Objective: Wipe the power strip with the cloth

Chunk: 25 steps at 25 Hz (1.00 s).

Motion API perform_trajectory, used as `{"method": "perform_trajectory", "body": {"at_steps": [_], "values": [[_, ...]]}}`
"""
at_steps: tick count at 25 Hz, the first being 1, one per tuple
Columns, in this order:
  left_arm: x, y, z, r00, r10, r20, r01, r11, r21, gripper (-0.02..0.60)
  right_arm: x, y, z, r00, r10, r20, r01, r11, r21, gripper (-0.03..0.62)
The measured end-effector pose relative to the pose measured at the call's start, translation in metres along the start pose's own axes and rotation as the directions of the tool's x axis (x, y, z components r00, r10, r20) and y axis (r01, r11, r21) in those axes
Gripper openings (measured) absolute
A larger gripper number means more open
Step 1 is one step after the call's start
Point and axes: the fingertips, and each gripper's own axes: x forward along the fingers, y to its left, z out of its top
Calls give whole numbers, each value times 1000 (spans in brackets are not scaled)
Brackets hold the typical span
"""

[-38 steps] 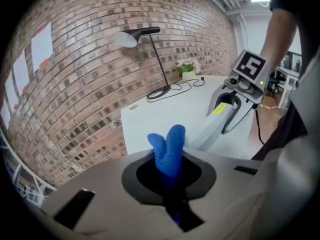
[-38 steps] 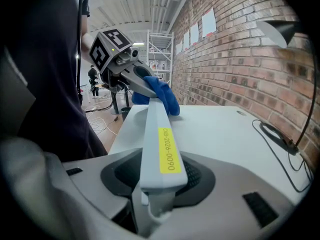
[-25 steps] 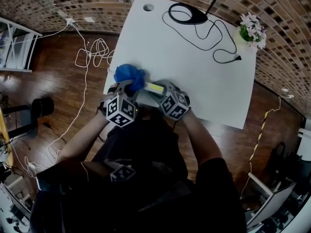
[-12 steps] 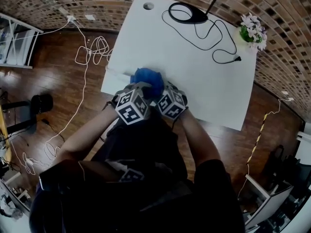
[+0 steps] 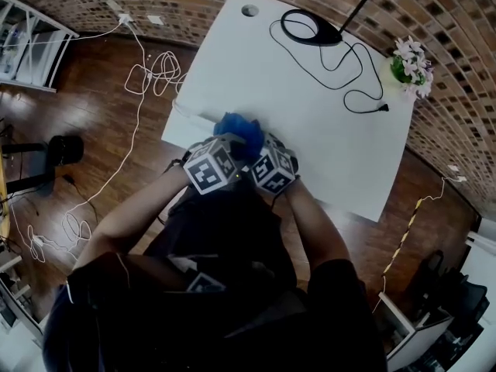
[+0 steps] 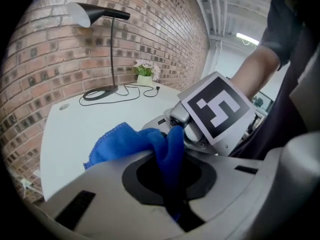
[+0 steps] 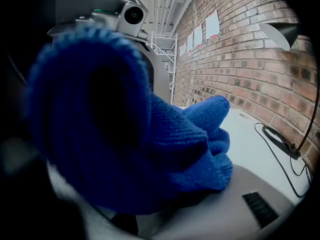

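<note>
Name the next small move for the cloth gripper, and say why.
Probably slide the left gripper sideways along the white table, dragging the blue cloth. Its jaws are clamped on the cloth, which is bunched against the right gripper, hiding the power strip.

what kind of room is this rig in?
Probably a studio or lab-style workspace rather than a home: exposed brick walls, a white table with a desk lamp, and loose cables across the wood floor.

Brick wall (image 5: 465, 91), wooden floor (image 5: 93, 122), white table (image 5: 271, 76).
</note>
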Motion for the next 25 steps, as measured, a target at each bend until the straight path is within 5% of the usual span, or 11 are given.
{"method": "perform_trajectory", "body": {"at_steps": [12, 17, 25], "values": [[-5, 7, 5, 987, -128, 92, 147, 957, -250, 31, 0, 4, 1, 1000, 3, 8, -3, 1000, -17, 160], [-45, 39, 11, 970, 25, 241, 51, 951, -305, 35, 1, 3, 0, 1000, 25, -4, -25, 1000, 1, 161], [-122, 109, 1, 894, 284, 345, -107, 886, -451, 35, -2, -10, 5, 992, 129, 12, -128, 963, 237, 160]]}}
